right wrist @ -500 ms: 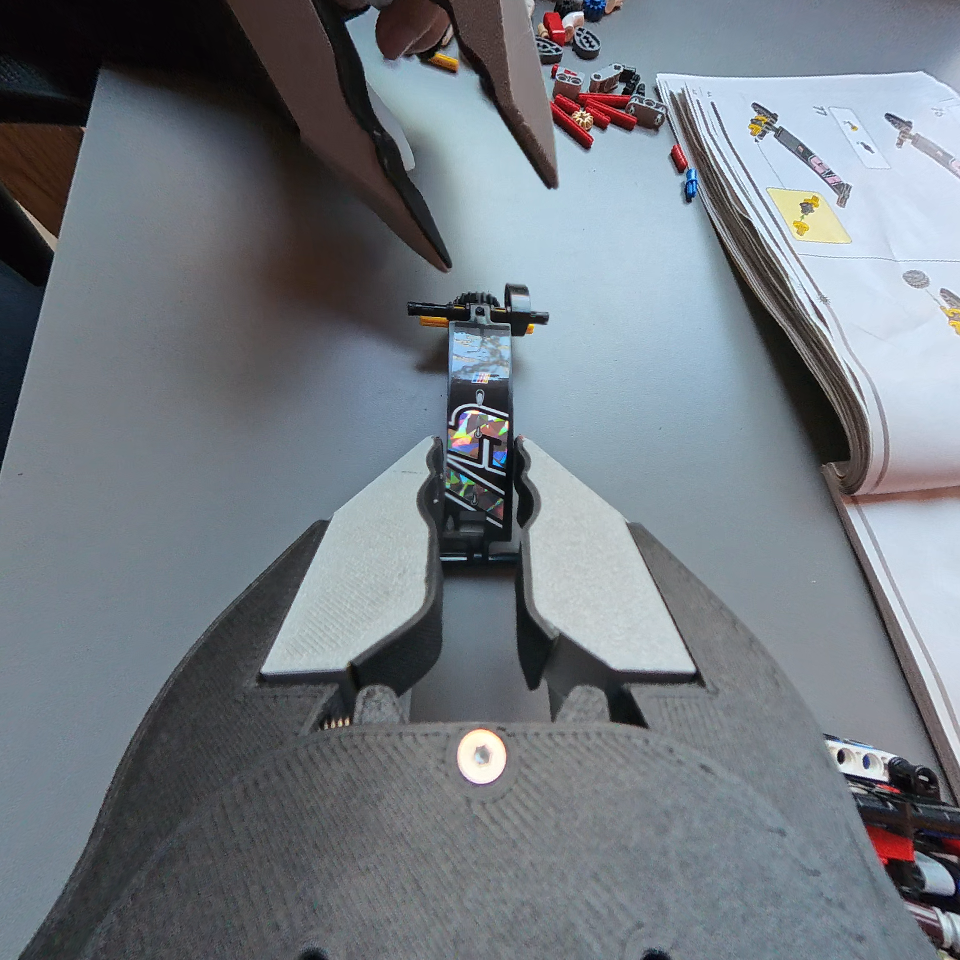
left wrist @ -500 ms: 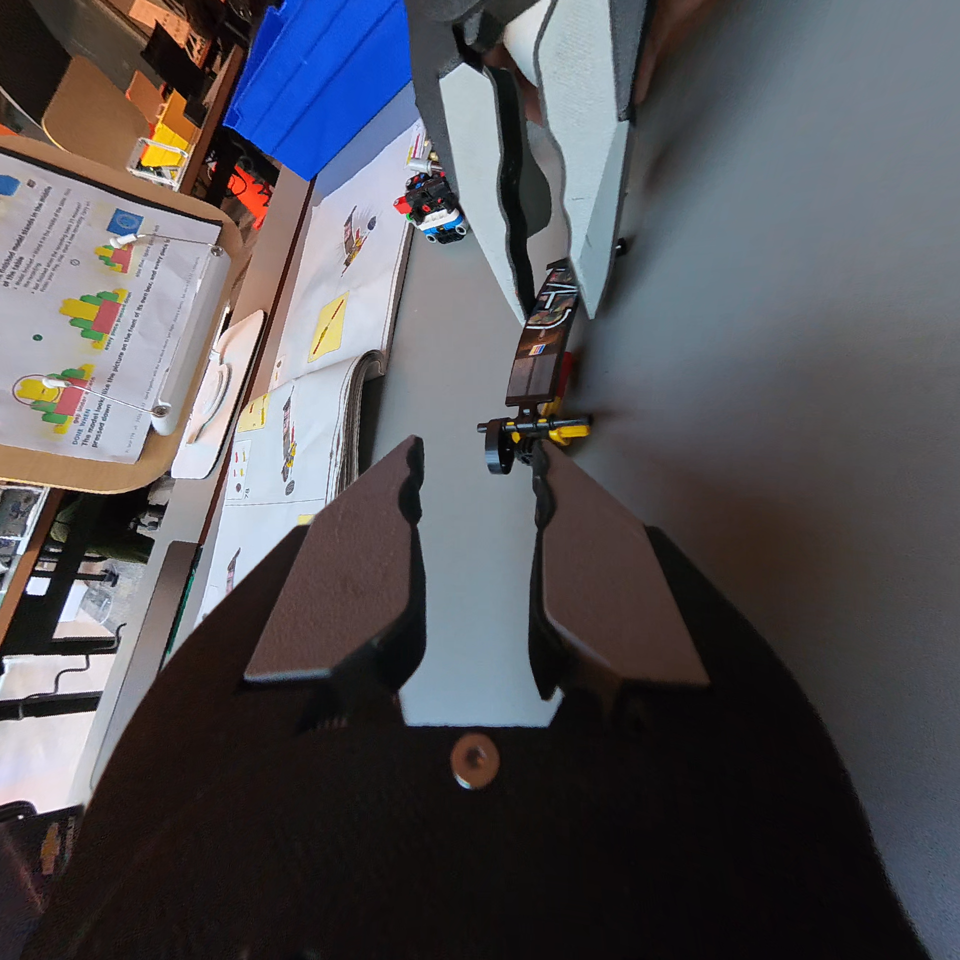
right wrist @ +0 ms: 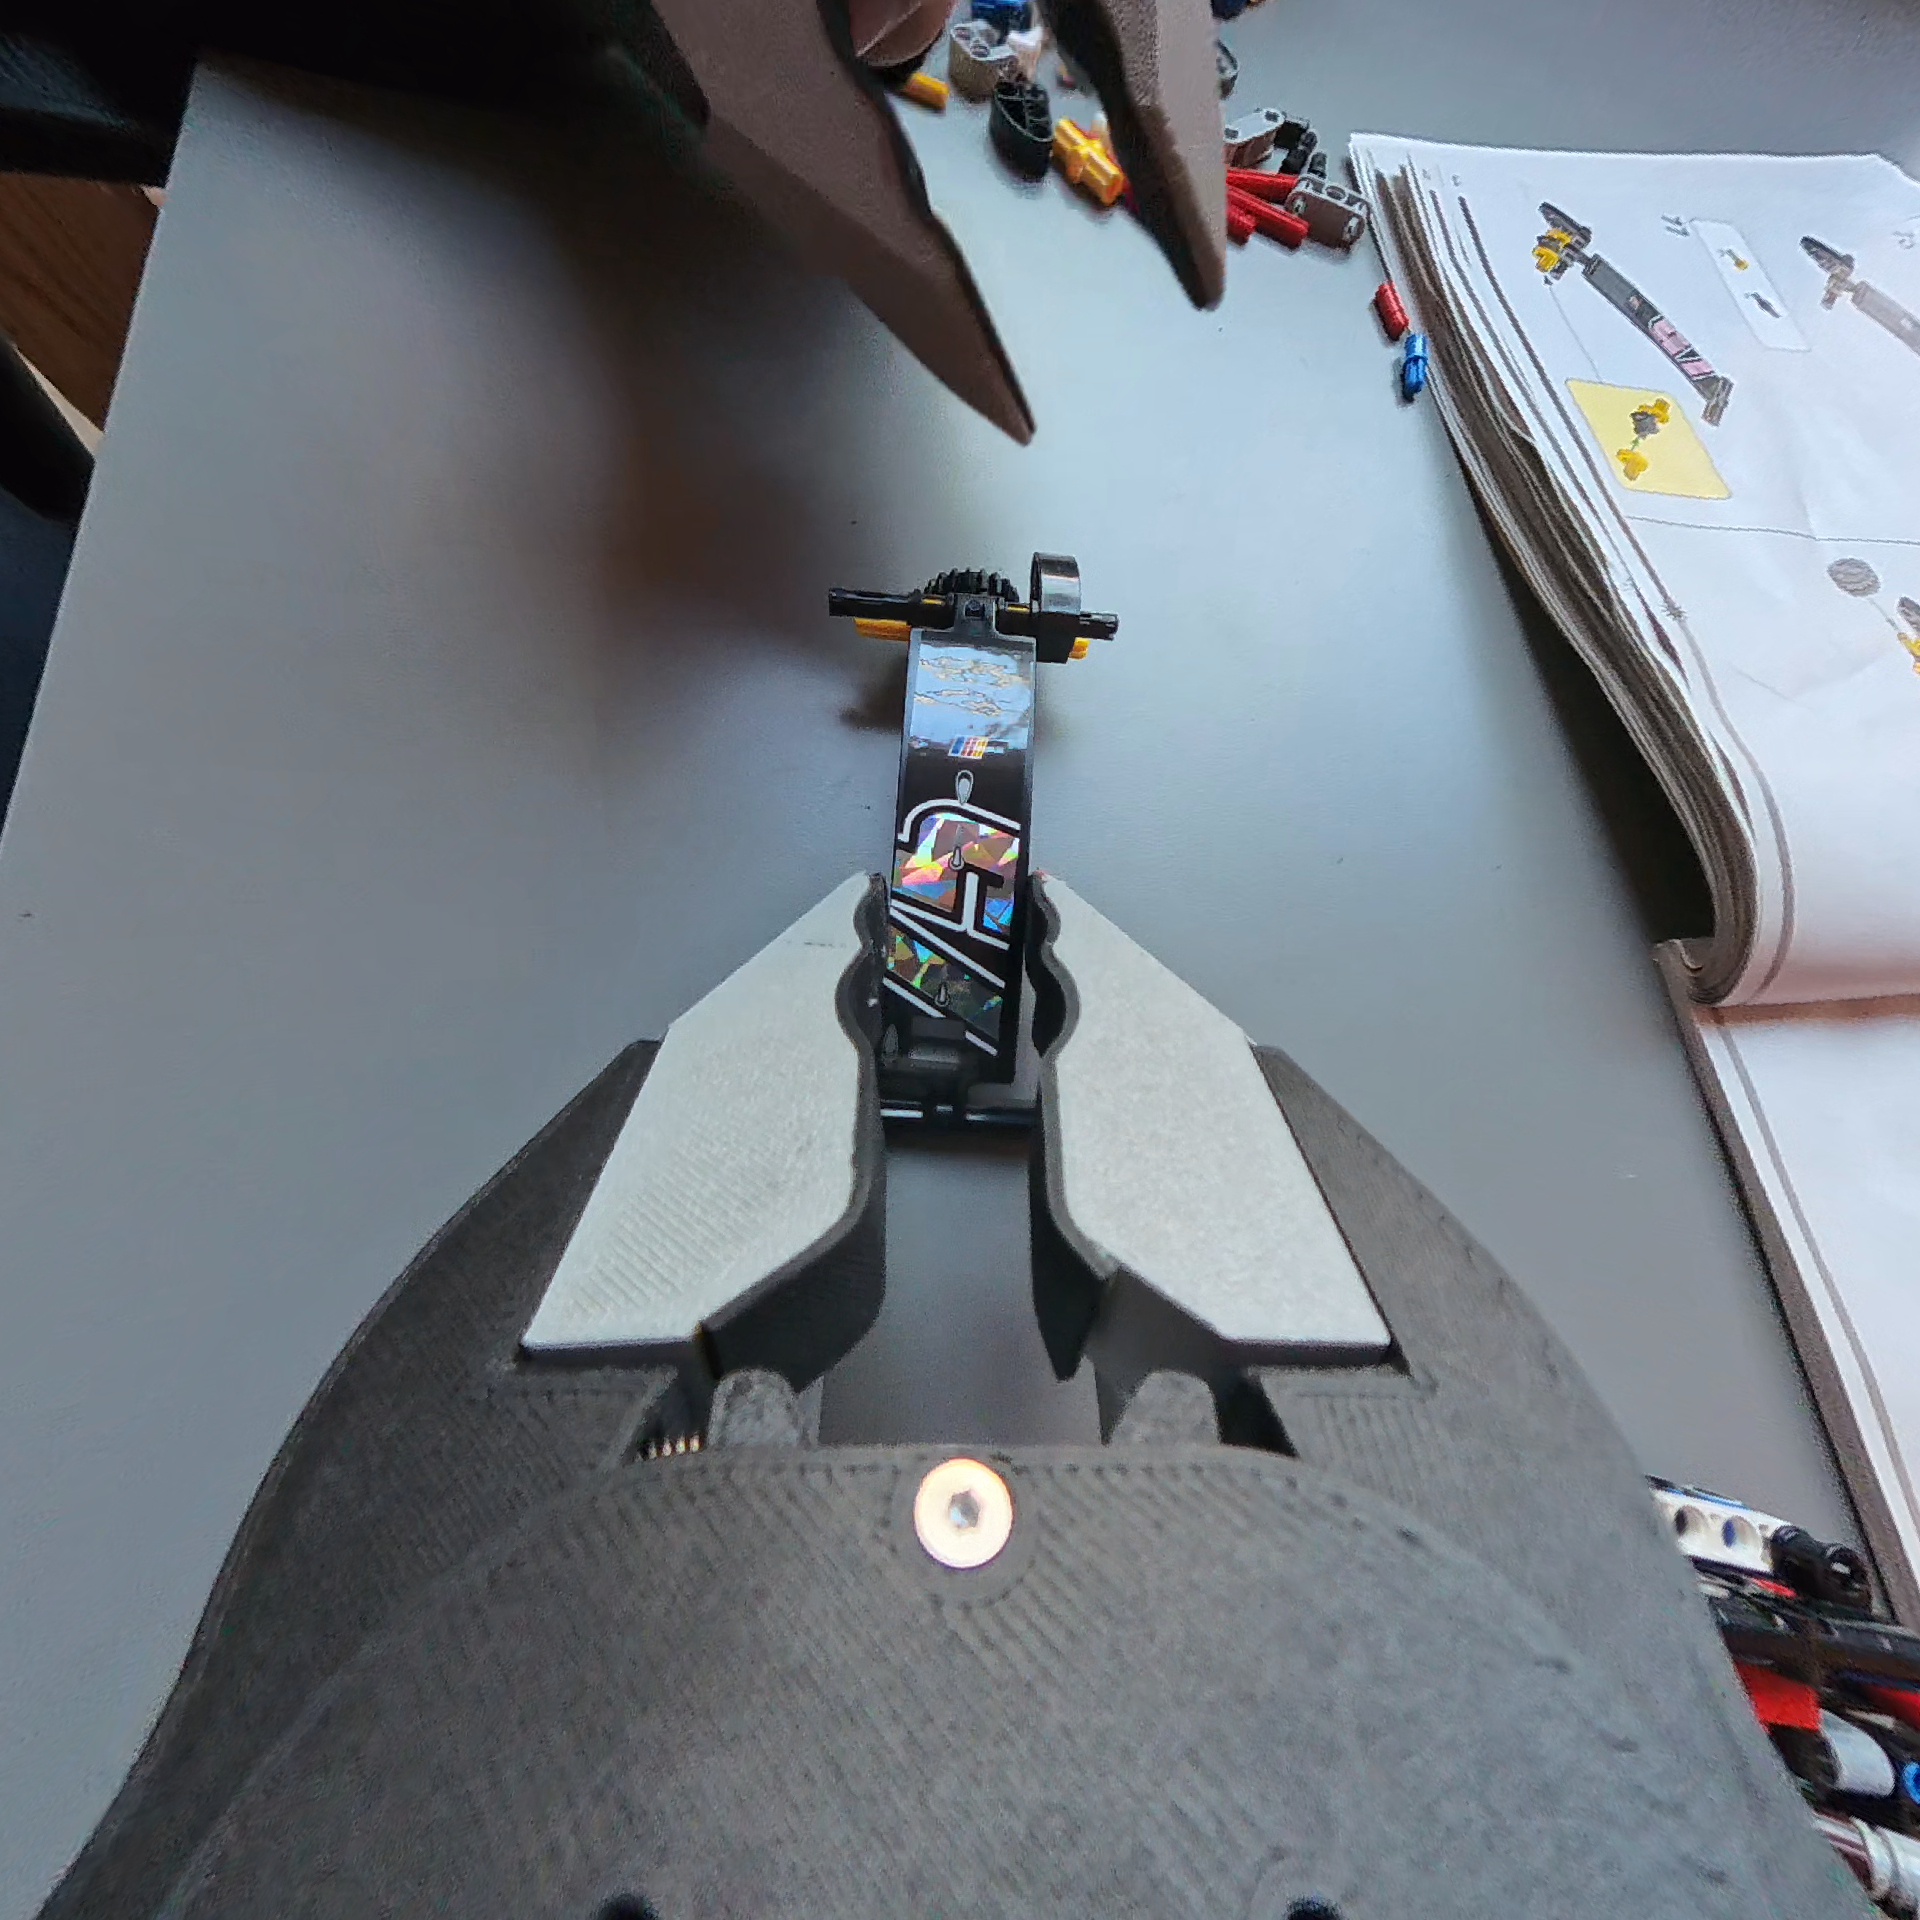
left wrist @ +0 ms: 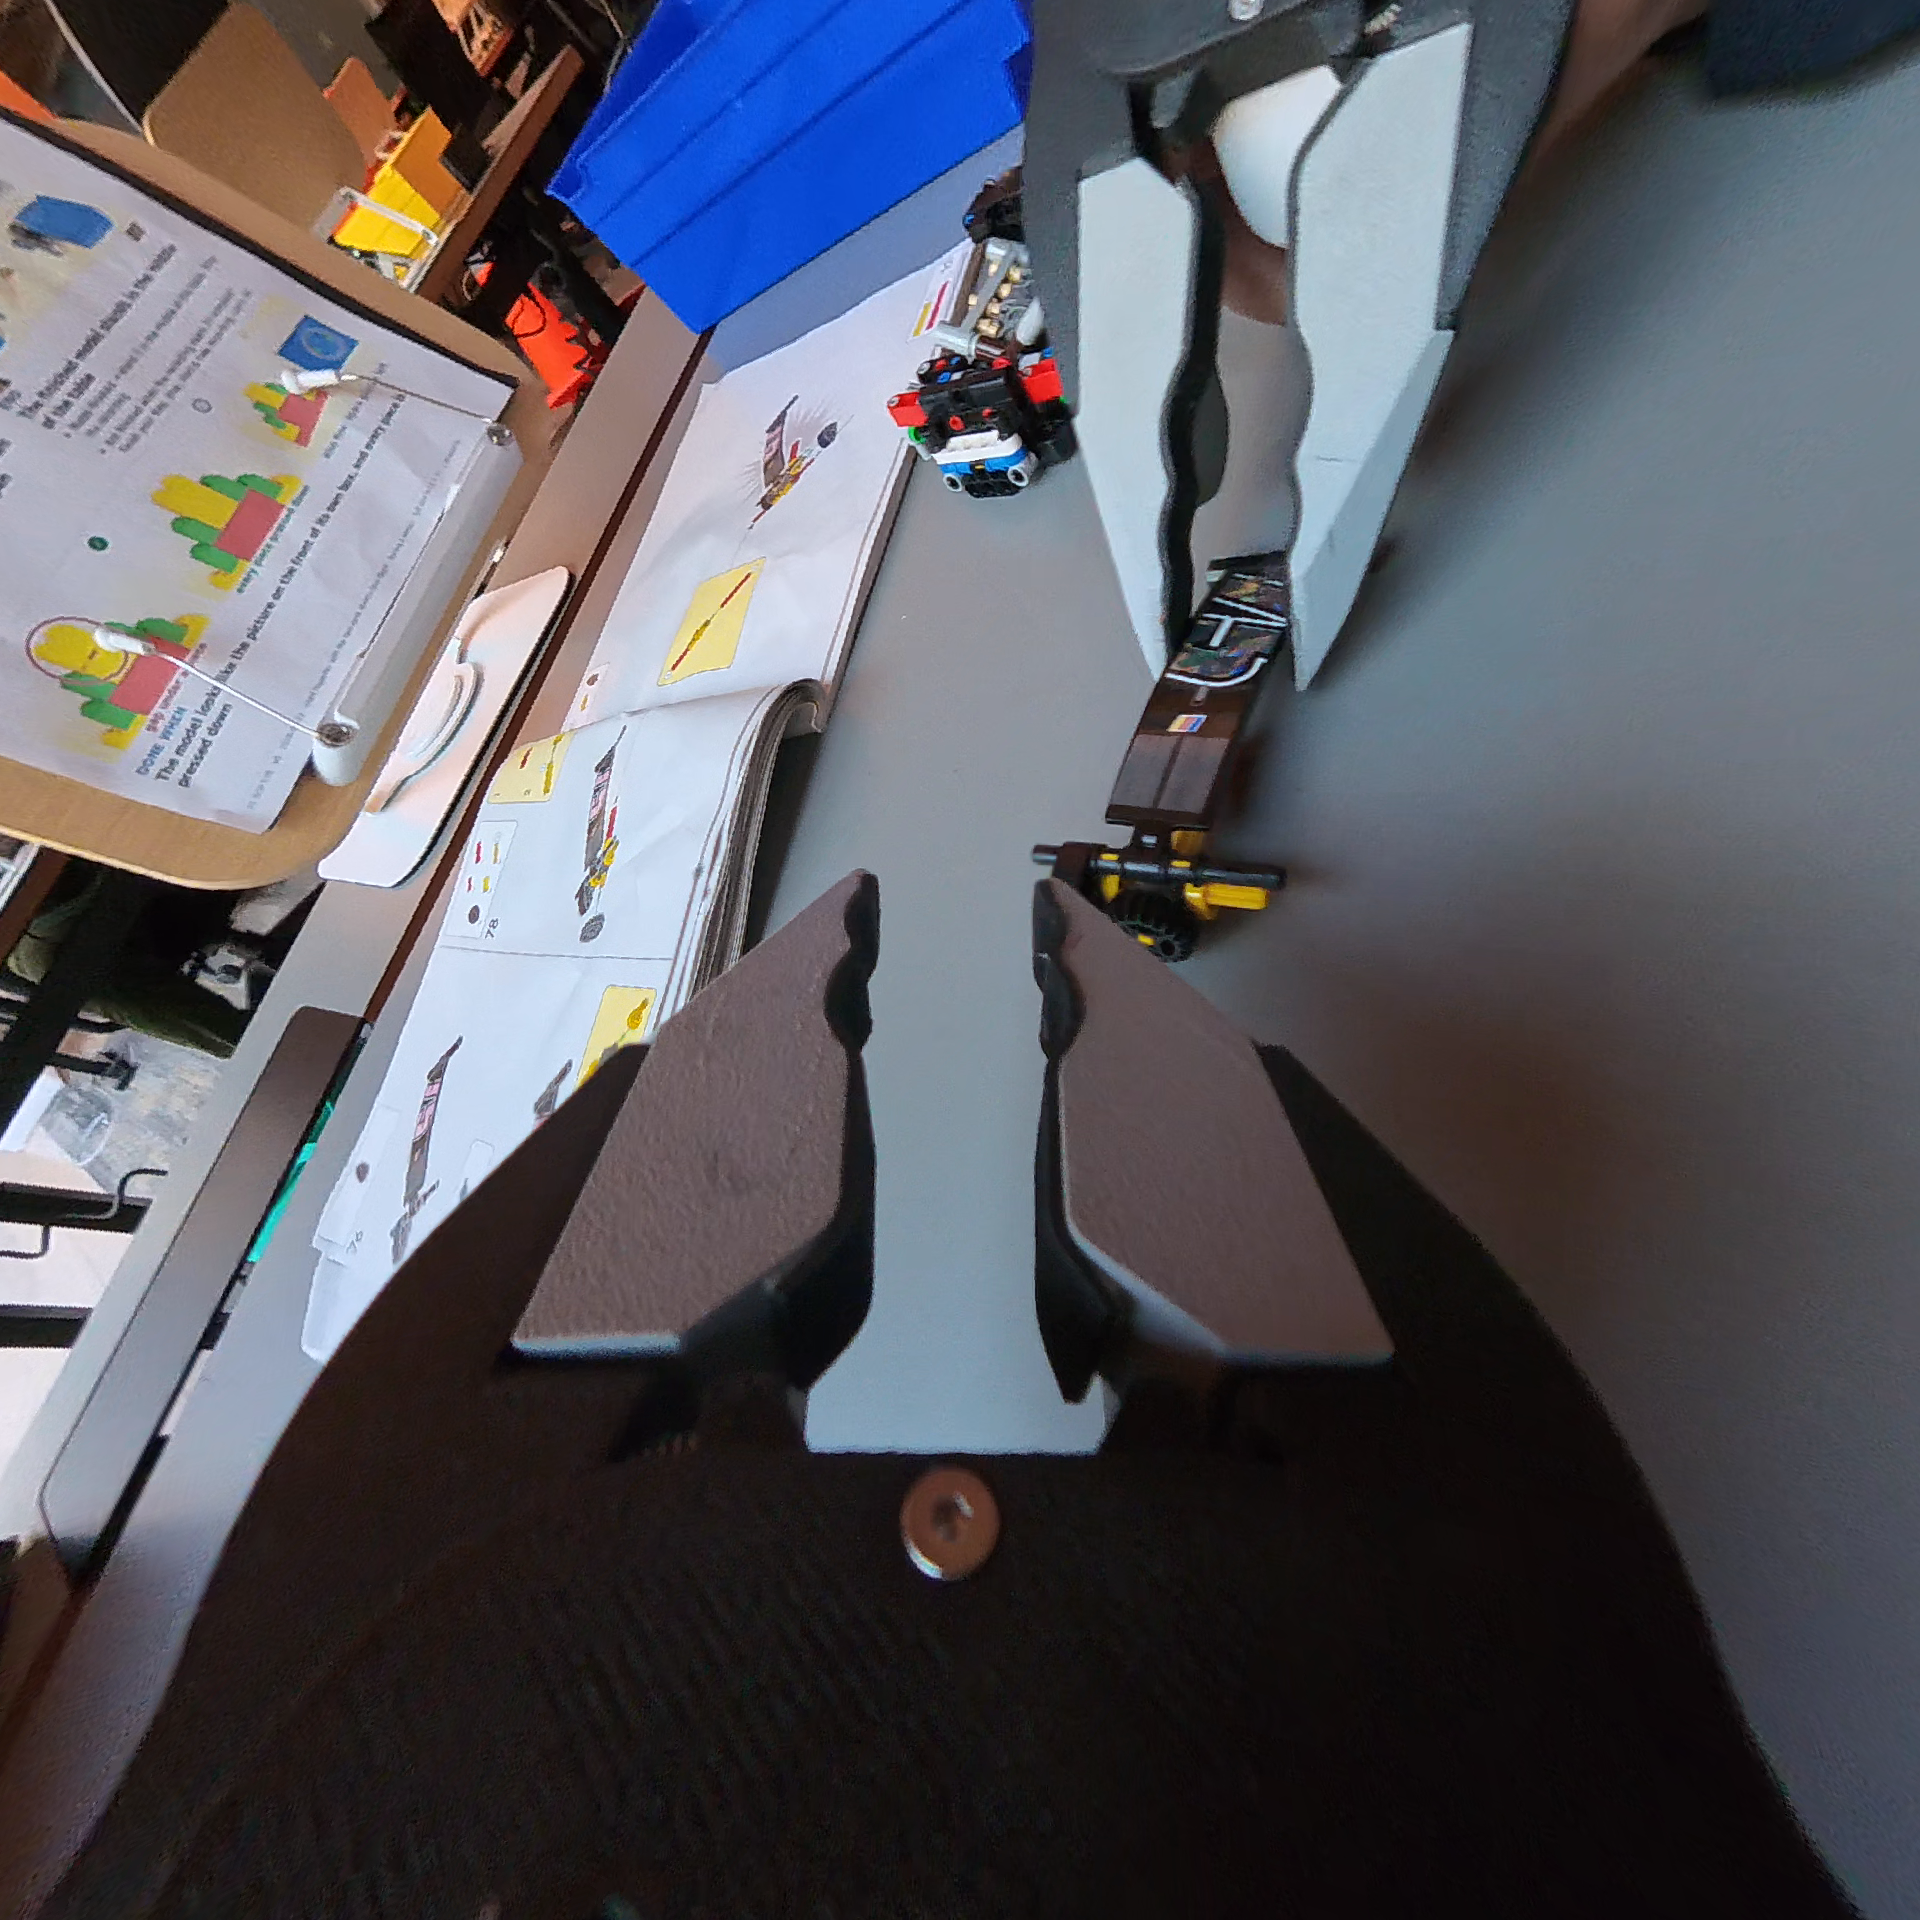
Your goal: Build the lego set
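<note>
Two tongs face each other over the grey surface (right wrist: 416, 727). The right tongs (right wrist: 954, 904) grip a long black brick panel (right wrist: 961, 790) with shiny stickers, pads pressed on its sides. The left tongs (left wrist: 951, 914) stand apart with bare surface between them, one fingertip (left wrist: 1049, 914) just beside, perhaps touching, the panel's yellow-and-black axle end (left wrist: 1174, 883). An open instruction booklet (left wrist: 644, 790) lies nearby.

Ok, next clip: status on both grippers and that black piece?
Right gripper shut on black stickered panel assembly, resting on grey table. Left gripper open, empty, beside assembly's axle end. Nothing between them.
</note>
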A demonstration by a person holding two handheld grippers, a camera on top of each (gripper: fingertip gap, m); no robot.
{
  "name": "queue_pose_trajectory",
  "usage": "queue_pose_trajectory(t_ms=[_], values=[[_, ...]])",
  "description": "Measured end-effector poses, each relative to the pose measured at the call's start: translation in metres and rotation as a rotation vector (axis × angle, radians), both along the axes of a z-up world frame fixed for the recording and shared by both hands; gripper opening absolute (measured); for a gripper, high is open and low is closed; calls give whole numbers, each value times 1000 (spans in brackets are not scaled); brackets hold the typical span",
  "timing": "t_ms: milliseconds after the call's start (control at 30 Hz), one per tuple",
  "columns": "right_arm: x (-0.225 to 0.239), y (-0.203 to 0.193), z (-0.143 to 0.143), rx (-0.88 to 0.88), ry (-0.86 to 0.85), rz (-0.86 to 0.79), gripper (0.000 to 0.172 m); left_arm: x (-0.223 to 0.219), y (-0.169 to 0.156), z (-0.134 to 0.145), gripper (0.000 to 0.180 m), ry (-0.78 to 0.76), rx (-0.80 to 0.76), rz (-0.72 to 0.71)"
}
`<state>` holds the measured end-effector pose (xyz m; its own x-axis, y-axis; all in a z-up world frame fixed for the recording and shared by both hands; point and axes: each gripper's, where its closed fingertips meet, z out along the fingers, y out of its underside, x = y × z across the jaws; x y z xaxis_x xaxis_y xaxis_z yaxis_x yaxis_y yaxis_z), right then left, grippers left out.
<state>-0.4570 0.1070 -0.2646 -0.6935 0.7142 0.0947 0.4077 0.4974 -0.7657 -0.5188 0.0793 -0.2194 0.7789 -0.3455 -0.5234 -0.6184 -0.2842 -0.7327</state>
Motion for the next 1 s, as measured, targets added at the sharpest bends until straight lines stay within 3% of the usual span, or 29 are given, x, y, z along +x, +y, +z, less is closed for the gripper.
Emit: queue_pose_trajectory(t_ms=[300, 1000], values=[[7, 4, 3, -20, 5, 27, 26, -13, 3, 2, 24, -113, -9, 63], [-7, 9, 49, -201, 181, -15, 43, -33, 22, 4, 17, -236, 18, 154]])
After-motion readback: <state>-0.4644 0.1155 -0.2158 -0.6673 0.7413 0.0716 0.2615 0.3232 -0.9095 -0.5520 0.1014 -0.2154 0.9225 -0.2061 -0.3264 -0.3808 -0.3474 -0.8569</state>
